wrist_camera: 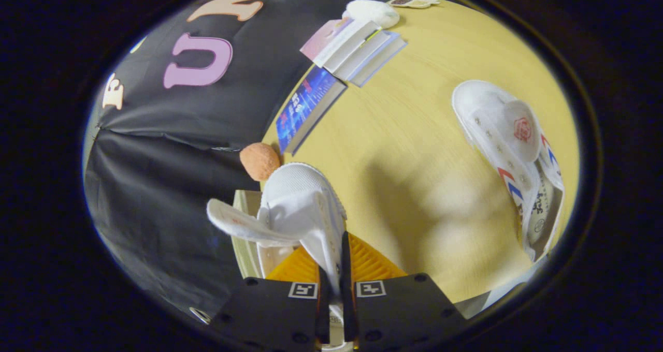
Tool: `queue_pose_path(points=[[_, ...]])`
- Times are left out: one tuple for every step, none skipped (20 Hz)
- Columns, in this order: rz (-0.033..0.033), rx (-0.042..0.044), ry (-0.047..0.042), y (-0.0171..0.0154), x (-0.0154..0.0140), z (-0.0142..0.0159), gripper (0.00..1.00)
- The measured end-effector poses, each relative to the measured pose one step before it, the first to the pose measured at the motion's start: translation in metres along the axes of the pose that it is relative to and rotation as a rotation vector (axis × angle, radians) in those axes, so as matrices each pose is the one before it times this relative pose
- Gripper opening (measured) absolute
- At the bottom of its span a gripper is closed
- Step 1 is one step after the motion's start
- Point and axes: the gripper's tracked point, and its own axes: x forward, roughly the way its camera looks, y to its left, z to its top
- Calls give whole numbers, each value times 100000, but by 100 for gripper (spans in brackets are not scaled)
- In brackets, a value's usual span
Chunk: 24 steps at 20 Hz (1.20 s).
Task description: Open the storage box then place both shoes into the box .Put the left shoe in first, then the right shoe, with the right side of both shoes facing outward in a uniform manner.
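White canvas is pinched between the two fingers of the gripper [334, 310]: they are closed tight on the side wall of a white shoe [298, 207], one finger on each face of the fabric, with almost no gap left between them. This held shoe points away from the fingers, its rounded toe toward the dark cloth wall [171, 150], and its tongue flops out to one side. Under the shoe lies an orange ribbed surface [370, 264], and next to that a pale rim [243, 238]; these look like parts of the storage box, though the view is too cramped to be sure, and I cannot tell whether the shoe touches them or hangs above.

The second white shoe [510, 158] lies well apart from the fingers on the yellow wooden table [404, 150]. It rests on its side with the opening toward the fingers, and it has a red flower patch on the tongue and red and blue chevrons along the side.

Just beyond the toe of the held shoe sits a small orange ball [260, 161] at the table's edge. Farther on, a blue book [305, 108] lies flat, then a stack of paler books [355, 49], then a white fluffy thing [373, 12] and a small card [414, 0].
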Motion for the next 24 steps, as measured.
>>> queue_pose_path(points=[[1285, -1258, -804, 1014, -990, 246, 13], [1054, -1300, -750, 1113, -1031, 146, 13], [1552, -1029, -428, 1377, -850, 92, 13], [2059, -240, -466, 1535, -784, -73, 12], [2938, -560, -379, 1831, -557, -181, 13], [3146, -843, -208, 1819, -351, -183, 13], [3080, -756, 265, 1946, -117, -436, 13], [2889, -576, 798, 1918, 35, -587, 13], [2450, -163, 1221, 1893, 398, -697, 13], [2529, -548, 1210, 1730, 400, -601, 13], [2150, -482, 1604, 1556, 996, -669, 12], [1018, -595, 1448, 1047, 1078, -572, 12], [-123, -1303, 1866, 703, 1260, -673, 12], [-1535, -769, 1490, 259, 1276, -599, 13], [-2210, -1126, 1158, 152, 1604, -718, 12], [-3103, -920, 742, -147, 1592, -650, 12], [-3572, -1231, 511, -309, 1795, -612, 12], [-3946, -1391, -375, -287, 1656, -491, 12], [-3649, -2393, -186, -346, 1719, -544, 13], [-3904, -1679, -649, -412, 1333, -501, 13], [-3273, -1309, -168, -317, 1247, -648, 12], [-2597, -852, 146, 4, 1192, -500, 13], [-2170, -209, 376, -120, 801, -676, 13], [-1881, -740, -161, -209, 682, -434, 13]])
